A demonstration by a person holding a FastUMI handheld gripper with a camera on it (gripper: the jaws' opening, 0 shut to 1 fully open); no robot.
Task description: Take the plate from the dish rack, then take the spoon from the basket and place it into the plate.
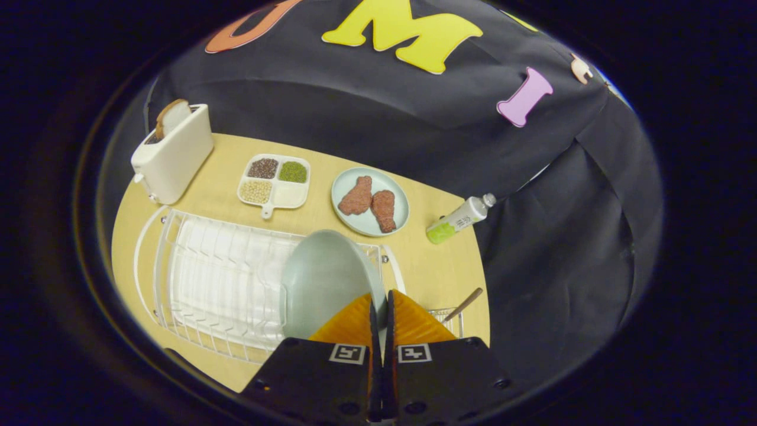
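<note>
A round fisheye view looks down on a light wooden table (437, 272) against black cloth walls. At the bottom centre of the frame, the gripper (379, 307) shows two orange fingers (349, 325) drawn almost together, clenched on the rim of a pale grey-green plate (322, 281). The rim is pinched between both fingers.

The plate stands nearly upright, tilted, at the right end of a white wire dish rack (213, 278). The rack stretches across the lower left of the frame, its slots to the left of the plate holding nothing, and its left edge runs close to the table's rim.

Just right of the fingers, at the lower right of the table, sits a small wire basket (450, 316). A brown spoon handle (463, 305) pokes up and to the right from it; the spoon's bowl is hidden. The basket lies near the table's right edge.

A bare strip of tabletop runs between the rack and the items farther back. There, in the centre of the frame, a light blue dish (370, 201) carries two brown fried pieces. To its left is a white divided tray (274, 181) of grains and beans. At the upper left, a white toaster (172, 154) holds a slice of bread. At the right edge of the table, a small bottle (461, 220) with green contents lies on its side, its cap overhanging the rim.
</note>
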